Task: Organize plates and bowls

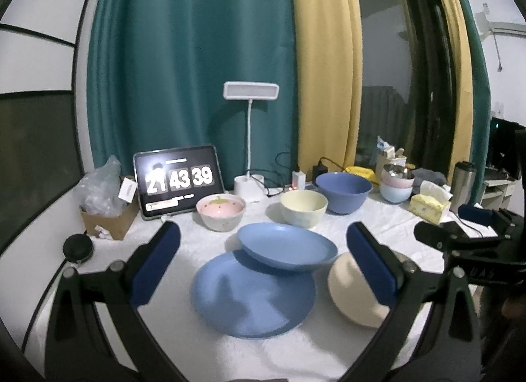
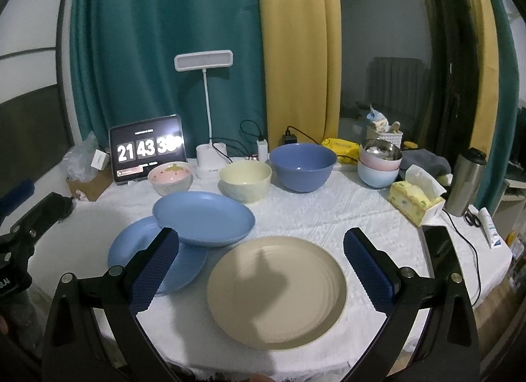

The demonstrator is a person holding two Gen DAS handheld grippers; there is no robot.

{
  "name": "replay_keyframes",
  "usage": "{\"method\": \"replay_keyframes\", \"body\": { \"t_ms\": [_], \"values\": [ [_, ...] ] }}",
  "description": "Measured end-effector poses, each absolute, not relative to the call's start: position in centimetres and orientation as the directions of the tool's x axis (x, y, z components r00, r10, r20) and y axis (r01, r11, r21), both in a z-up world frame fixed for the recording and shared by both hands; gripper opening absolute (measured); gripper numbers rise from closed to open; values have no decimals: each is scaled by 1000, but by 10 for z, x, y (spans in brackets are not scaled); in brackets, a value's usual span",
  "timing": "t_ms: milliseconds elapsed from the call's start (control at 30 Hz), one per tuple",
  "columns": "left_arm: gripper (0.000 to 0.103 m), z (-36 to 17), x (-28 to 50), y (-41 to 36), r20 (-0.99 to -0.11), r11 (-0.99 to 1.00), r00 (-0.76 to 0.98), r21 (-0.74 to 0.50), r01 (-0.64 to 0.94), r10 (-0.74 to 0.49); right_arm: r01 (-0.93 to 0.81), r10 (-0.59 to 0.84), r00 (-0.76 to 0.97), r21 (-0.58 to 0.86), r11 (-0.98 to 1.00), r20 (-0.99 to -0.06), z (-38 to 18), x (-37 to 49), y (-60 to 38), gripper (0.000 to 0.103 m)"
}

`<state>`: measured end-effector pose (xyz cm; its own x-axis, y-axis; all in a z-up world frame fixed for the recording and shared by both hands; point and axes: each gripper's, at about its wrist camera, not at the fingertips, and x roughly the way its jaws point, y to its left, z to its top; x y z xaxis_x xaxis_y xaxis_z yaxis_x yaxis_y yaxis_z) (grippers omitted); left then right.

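Observation:
A flat blue plate lies on the white cloth, and a deeper blue plate rests tilted on its far edge. To their right lies a beige plate. Behind them stand a pink strawberry bowl, a cream bowl and a big blue bowl. My left gripper hangs open above the blue plates. Over the beige plate my right gripper is open too. Neither holds anything.
A stack of pale bowls topped by a steel one stands at the back right, beside a tissue box, a steel flask and a phone. A tablet clock, a desk lamp, cables and a cardboard box line the back.

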<state>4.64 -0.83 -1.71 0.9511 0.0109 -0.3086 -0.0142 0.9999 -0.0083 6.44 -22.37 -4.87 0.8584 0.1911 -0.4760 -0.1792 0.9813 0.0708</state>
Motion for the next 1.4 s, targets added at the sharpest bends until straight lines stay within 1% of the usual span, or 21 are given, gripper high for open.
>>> {"method": "replay_keyframes", "body": {
  "t_ms": [567, 800, 1067, 1233, 1300, 1333, 1367, 1400],
  "values": [
    [102, -35, 139, 8, -396, 998, 916, 7, -63, 60, -181, 188, 805, 68, 981, -563, -63, 153, -217, 103],
    [101, -53, 179, 16, -463, 998, 884, 5, -70, 64, -175, 188, 768, 82, 981, -612, -80, 195, -214, 103],
    [101, -80, 218, 24, -553, 997, 832, -21, -73, 49, -209, 224, 705, 105, 972, -673, -108, 233, -203, 102],
    [101, -96, 237, 25, -592, 997, 805, -18, -71, 47, -219, 236, 658, 118, 969, -715, -130, 254, -193, 96],
    [100, -103, 245, 26, -610, 997, 790, -12, -73, 51, -225, 245, 634, 128, 966, -733, -140, 263, -189, 90],
    [97, -107, 250, 26, -622, 997, 781, -12, -73, 50, -228, 247, 624, 130, 965, -741, -144, 266, -187, 87],
    [91, -110, 253, 27, -633, 997, 773, -10, -73, 51, -231, 250, 611, 132, 964, -751, -148, 270, -185, 85],
    [89, -112, 257, 27, -642, 997, 765, -10, -73, 49, -233, 253, 602, 137, 963, -757, -152, 273, -184, 82]
  ]
}}
